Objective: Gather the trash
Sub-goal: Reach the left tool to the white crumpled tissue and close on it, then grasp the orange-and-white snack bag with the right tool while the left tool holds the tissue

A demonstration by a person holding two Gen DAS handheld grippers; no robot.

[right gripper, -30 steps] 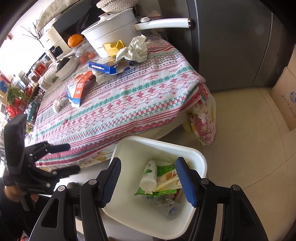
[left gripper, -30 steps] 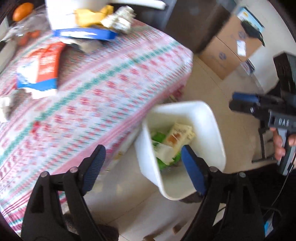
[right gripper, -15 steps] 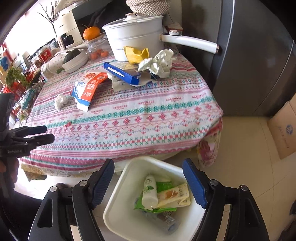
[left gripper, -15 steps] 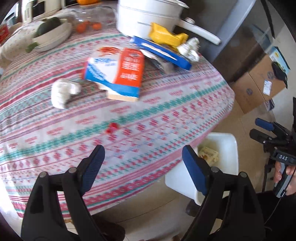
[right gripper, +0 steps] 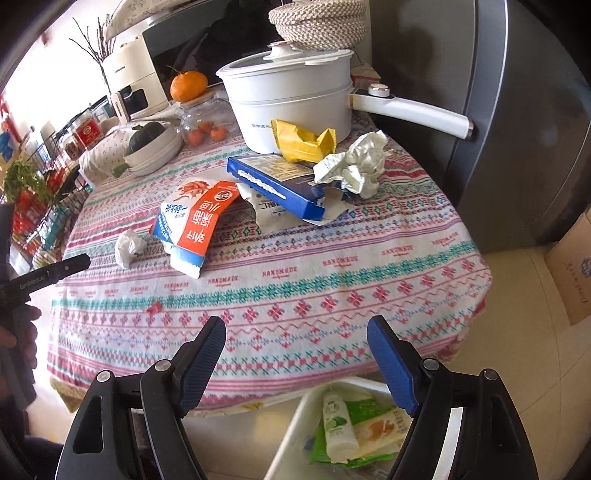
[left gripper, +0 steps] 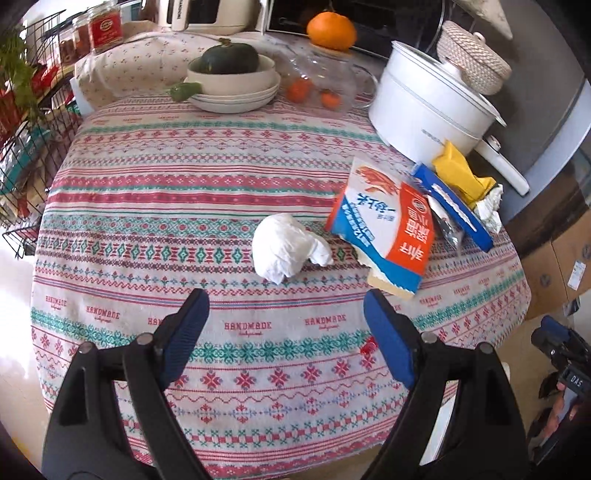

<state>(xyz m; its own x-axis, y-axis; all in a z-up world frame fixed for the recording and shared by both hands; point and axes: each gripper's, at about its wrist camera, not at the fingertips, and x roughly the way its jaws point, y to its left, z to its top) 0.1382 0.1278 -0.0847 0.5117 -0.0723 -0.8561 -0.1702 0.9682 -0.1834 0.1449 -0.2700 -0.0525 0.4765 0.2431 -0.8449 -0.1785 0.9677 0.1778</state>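
My left claw (left gripper: 286,325) gapes empty over the desk (left gripper: 221,332), tissue (left gripper: 288,247) at twelve o'clock; my right claw (right gripper: 295,354) is opening, empty, bin (right gripper: 295,424) at six.

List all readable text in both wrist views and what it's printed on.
"HANDMADE": repeated along the tablecloth.
"DAS": right gripper body, seen from the left wrist view.
"GenRobot.AI", roughly: left gripper finger, small.
Red-and-blue snack bag: large Chinese characters, upside down, not read reliably.
Blue box, white pot, red jar label: print too small or blurred.
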